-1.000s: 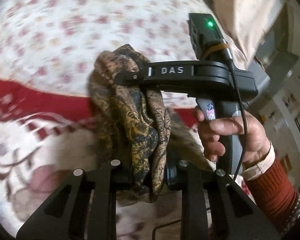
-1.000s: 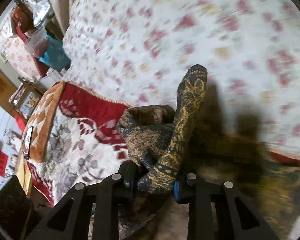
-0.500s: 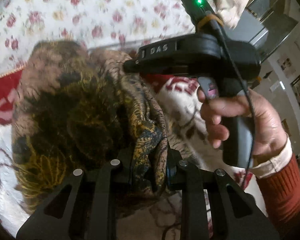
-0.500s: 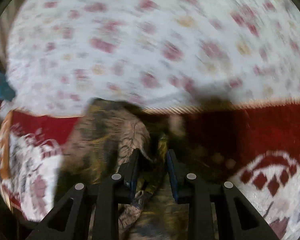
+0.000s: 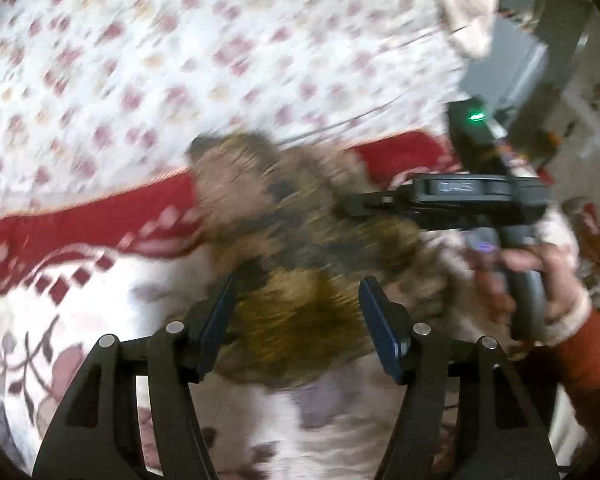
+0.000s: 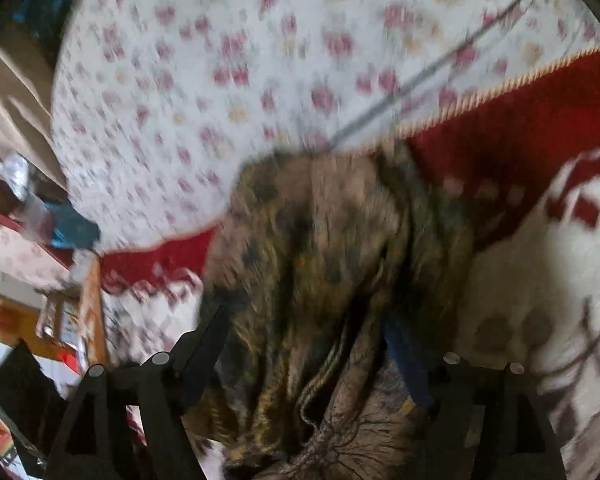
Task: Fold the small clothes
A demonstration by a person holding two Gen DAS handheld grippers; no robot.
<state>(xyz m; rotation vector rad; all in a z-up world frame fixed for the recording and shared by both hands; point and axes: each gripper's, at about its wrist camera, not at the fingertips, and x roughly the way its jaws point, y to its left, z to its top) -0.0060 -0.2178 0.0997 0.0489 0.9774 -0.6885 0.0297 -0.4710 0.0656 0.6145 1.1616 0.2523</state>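
A brown, black and gold patterned garment [image 5: 300,248] lies bunched on the red and white blanket [image 5: 80,224]. My left gripper [image 5: 296,308] is open, its fingers spread on either side of the garment's near edge. My right gripper [image 5: 356,204] shows in the left wrist view at the garment's right side, held by a hand in a red sleeve. In the right wrist view the garment [image 6: 324,264] fills the middle, and my right gripper [image 6: 304,332] is open with the cloth lying between and under its fingers. Both views are blurred.
A white sheet with pink flowers [image 5: 180,60] covers the bed beyond the blanket. A thin cable [image 6: 420,80] runs across the sheet. Furniture and clutter [image 6: 32,240] stand at the far left of the right wrist view. A grey cabinet [image 5: 520,60] is at the upper right.
Both grippers have opened and let go of the garment, which has dropped from hanging onto the blanket. The right gripper has moved lower and to the right.
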